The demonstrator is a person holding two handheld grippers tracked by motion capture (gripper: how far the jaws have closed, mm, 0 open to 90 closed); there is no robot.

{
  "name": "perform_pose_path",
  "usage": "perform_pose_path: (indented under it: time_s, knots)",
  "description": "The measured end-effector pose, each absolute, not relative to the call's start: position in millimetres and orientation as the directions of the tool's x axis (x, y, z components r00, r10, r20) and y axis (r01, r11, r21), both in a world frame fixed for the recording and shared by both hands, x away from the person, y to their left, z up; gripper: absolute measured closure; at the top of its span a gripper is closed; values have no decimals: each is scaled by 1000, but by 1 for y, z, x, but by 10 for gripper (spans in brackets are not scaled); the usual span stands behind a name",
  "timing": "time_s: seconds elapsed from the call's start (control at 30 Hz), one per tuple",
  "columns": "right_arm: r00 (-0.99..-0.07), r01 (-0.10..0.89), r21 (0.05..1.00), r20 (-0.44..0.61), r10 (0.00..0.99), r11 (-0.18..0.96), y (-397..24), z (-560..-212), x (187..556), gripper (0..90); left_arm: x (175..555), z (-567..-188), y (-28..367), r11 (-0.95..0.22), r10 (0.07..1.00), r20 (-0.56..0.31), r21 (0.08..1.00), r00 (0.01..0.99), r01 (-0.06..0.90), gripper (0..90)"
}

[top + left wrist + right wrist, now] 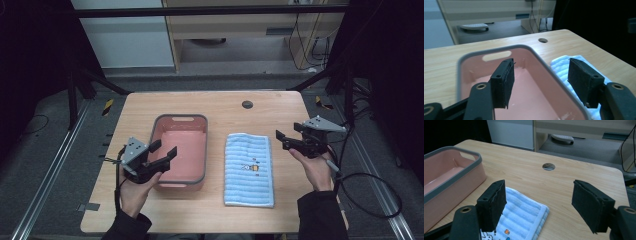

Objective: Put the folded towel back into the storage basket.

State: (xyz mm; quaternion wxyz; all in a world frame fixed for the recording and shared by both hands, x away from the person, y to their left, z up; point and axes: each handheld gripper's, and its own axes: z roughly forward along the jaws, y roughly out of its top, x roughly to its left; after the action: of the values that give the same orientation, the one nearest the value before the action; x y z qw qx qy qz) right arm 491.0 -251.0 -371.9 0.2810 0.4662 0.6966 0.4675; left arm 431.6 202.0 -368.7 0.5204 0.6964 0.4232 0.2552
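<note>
A pink basin (187,145) with a grey rim stands empty on the wooden table, left of centre. To its right lies a folded blue-and-white striped towel (249,170) with a small cartoon print. My left gripper (166,148) hovers over the basin's near left corner, open with nothing between its jaws. In the left gripper view the gripper (541,80) looks across the basin (461,62) toward the towel (560,63). My right gripper (288,131) hangs open and empty just right of the towel's far end. In the right gripper view the gripper (540,205) stands above the towel's corner (521,217), with the basin (454,182) at left.
A round cable hole (247,104) sits near the table's far edge. The right gripper's cable (370,200) loops off the table's right side. Bare wood lies right of the towel and behind the basin. Dark frame rails flank the table.
</note>
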Motion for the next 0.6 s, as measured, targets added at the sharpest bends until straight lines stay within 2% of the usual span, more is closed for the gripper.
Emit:
perform_pose_path:
  time_s: [0.6]
  knots:
    - [-405,398,906,33,914,144,-244,-380,515,346,429,-389,115,-190,785,-51,929,617,319,416]
